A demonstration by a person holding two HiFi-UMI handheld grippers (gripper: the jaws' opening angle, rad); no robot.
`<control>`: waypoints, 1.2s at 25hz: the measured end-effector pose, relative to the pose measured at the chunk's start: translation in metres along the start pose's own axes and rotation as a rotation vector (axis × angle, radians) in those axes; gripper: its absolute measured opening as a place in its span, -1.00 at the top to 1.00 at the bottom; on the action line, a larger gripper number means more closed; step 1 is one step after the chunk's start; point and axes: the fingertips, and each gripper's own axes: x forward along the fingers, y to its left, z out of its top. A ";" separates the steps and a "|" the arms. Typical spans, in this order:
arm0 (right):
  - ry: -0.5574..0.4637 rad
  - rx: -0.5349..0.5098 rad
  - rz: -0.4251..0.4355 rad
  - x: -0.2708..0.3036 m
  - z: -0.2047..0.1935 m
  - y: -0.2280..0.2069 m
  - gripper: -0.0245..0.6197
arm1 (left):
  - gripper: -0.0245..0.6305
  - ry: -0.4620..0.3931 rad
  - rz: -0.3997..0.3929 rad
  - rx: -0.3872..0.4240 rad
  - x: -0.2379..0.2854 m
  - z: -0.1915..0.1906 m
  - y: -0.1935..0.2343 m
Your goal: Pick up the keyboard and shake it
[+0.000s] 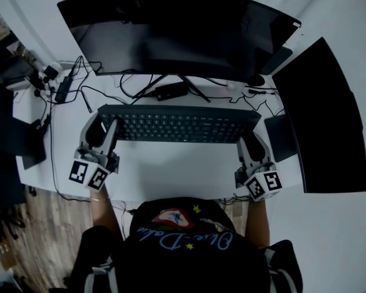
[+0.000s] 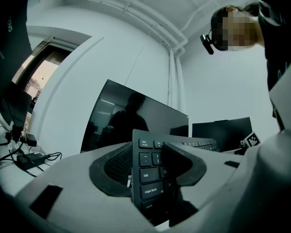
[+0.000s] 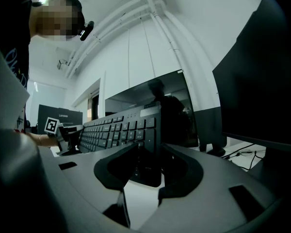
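A dark full-size keyboard [image 1: 180, 124] lies across the white desk [image 1: 171, 170] in front of the big monitor. My left gripper [image 1: 102, 133] is shut on its left end. In the left gripper view the keyboard [image 2: 146, 157] stands edge-on between the pads, one pad over the keys by tab and caps lock, the other behind the underside. My right gripper [image 1: 252, 142] is shut on the right end. In the right gripper view the keyboard [image 3: 121, 130] runs away leftward from the gripper [image 3: 148, 166]. Whether the keyboard is off the desk I cannot tell.
A wide curved monitor [image 1: 177, 29] stands just behind the keyboard, its stand legs and a small dark box [image 1: 171, 91] close to the back edge. A second dark screen [image 1: 320, 115] is at the right. Cables and a power strip [image 1: 64, 87] clutter the back left. The person's torso fills the near edge.
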 end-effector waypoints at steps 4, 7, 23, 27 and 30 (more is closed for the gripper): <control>0.005 0.010 0.000 0.000 -0.002 0.000 0.50 | 0.34 0.010 0.005 -0.009 0.001 -0.002 0.001; 0.007 0.012 -0.002 0.001 -0.003 0.000 0.50 | 0.34 0.018 0.009 -0.017 0.001 -0.005 0.003; -0.047 -0.016 -0.010 -0.003 0.009 0.002 0.50 | 0.35 -0.091 -0.004 -0.067 -0.003 0.006 0.001; -0.036 -0.010 -0.013 -0.003 0.007 0.001 0.50 | 0.35 -0.077 0.004 -0.068 -0.003 0.003 0.002; -0.018 0.009 -0.018 -0.003 0.001 0.001 0.50 | 0.36 -0.048 0.015 -0.074 -0.001 -0.003 0.003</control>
